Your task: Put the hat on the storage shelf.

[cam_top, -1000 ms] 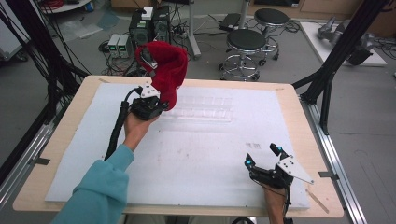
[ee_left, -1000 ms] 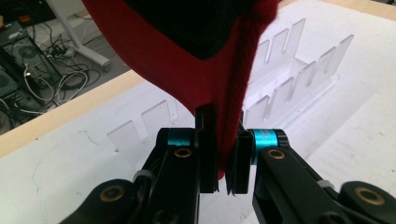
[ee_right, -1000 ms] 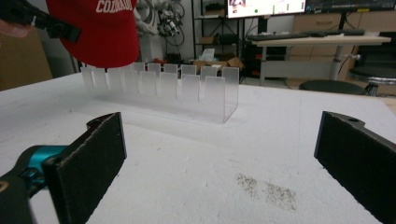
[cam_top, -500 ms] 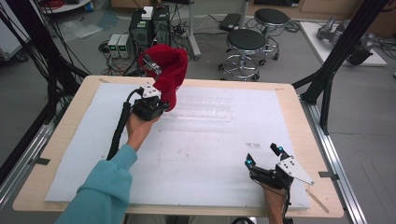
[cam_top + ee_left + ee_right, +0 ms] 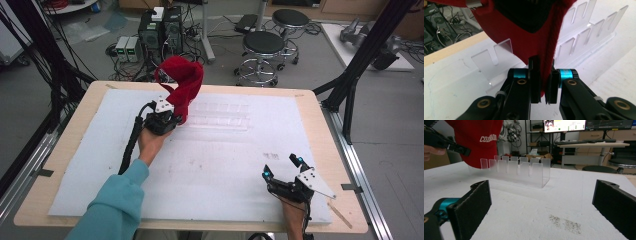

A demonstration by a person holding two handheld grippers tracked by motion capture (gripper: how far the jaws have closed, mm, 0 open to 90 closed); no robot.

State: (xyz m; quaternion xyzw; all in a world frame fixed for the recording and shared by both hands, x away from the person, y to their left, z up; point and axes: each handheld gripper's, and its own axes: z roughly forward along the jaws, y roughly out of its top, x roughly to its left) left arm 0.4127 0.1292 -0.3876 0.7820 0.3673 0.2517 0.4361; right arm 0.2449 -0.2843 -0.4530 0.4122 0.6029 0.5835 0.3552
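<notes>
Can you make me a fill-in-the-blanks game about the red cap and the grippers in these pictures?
1. The left gripper is shut on a cap whose colour is ____.
2. The cap hangs over one end of a clear plastic ____ standing on the white mat.
3. The jaws of the right gripper stand ____, with nothing between them.

Missing words: red; rack; open
</notes>
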